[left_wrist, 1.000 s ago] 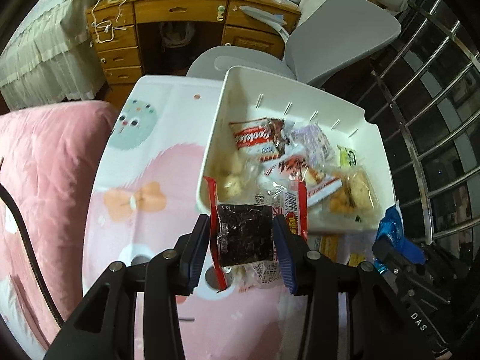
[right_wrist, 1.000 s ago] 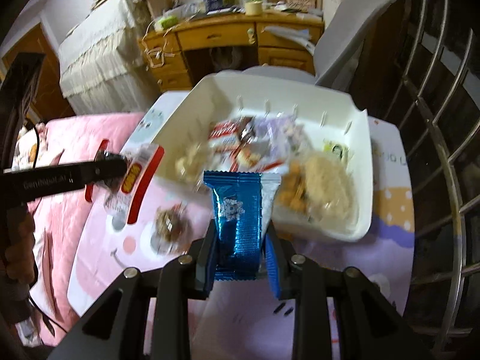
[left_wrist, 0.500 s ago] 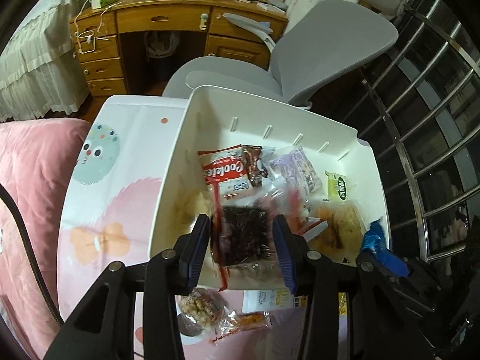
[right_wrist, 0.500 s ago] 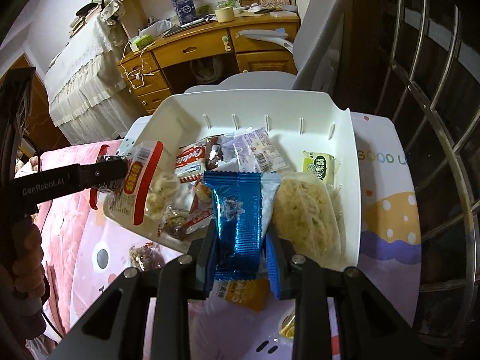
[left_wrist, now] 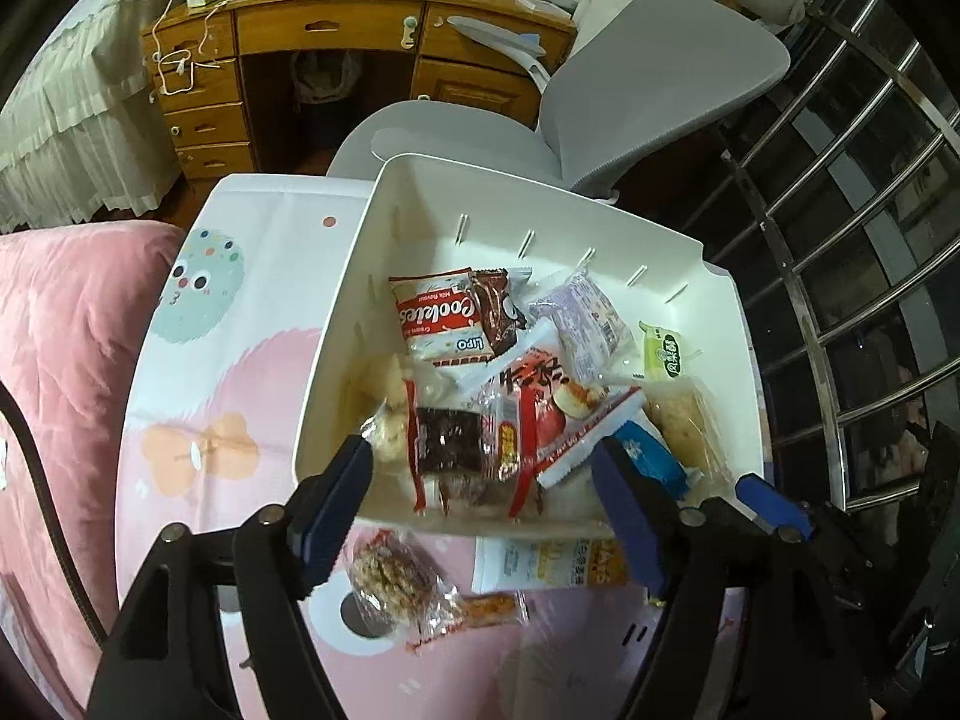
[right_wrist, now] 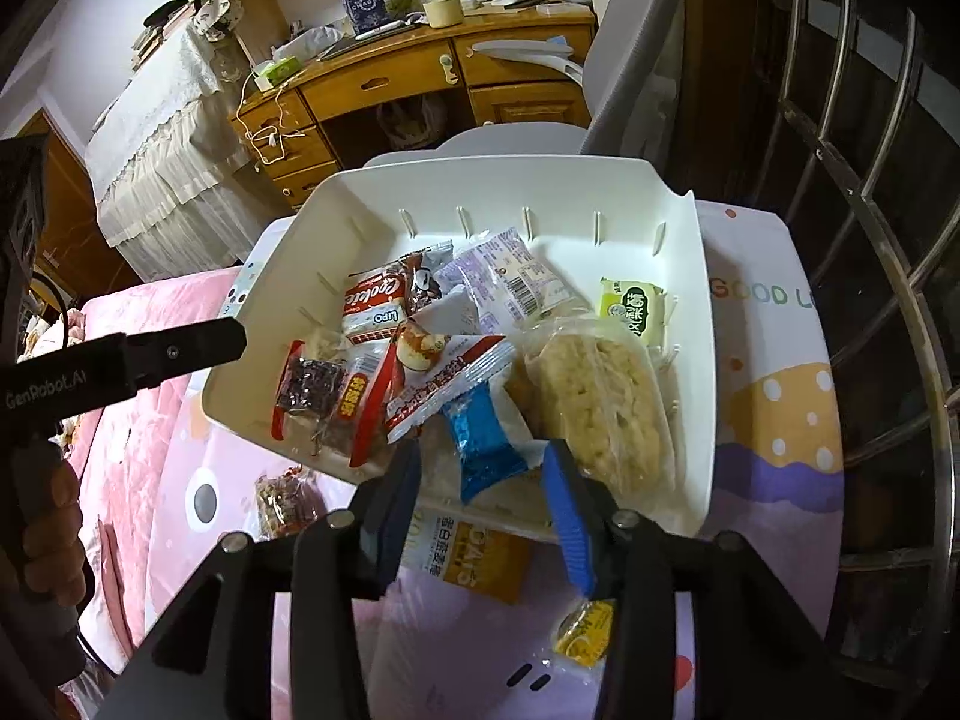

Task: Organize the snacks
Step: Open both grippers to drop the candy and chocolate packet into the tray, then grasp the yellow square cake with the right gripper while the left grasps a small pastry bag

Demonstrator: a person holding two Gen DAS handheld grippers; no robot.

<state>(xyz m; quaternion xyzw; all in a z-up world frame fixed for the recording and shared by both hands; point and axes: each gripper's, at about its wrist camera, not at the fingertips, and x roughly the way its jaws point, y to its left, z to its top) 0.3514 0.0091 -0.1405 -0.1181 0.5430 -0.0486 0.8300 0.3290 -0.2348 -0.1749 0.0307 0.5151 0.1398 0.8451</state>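
- We see a bedroom: a wooden desk [left_wrist: 336, 42] at 12 o'clock, a grey office chair [left_wrist: 630, 84] in front of it, a lace-covered bed [right_wrist: 162, 138] at 10 o'clock, and a steel railing [left_wrist: 852, 252] along the 3 o'clock side.
- Our work surface is a counter [left_wrist: 240, 312] under a pink and white cartoon cloth, with a pink blanket [left_wrist: 60, 360] at its 9 o'clock edge.
- A white bin [left_wrist: 540, 228] sits on the counter, its long axis across the left wrist view, full of snack packets.
- The dark cake packet [left_wrist: 456, 450] with red ends lies in the bin's near-left corner, long axis running 12 to 6.
- The blue packet [right_wrist: 486, 444] lies at the bin's near rim, long axis roughly 11 to 5.
- The left hand-held gripper [left_wrist: 486, 498] has just been opening; its jaws stand spread, clear of the dark cake packet below.
- The right hand-held gripper [right_wrist: 480, 486] has just been opening too; its jaws are parted with the blue packet between them, and no pad presses on it.
- Three small packets remain on the cloth: a granola bite [left_wrist: 390, 576], a yellow oats packet [right_wrist: 474, 552] and a yellow candy [right_wrist: 585, 630].
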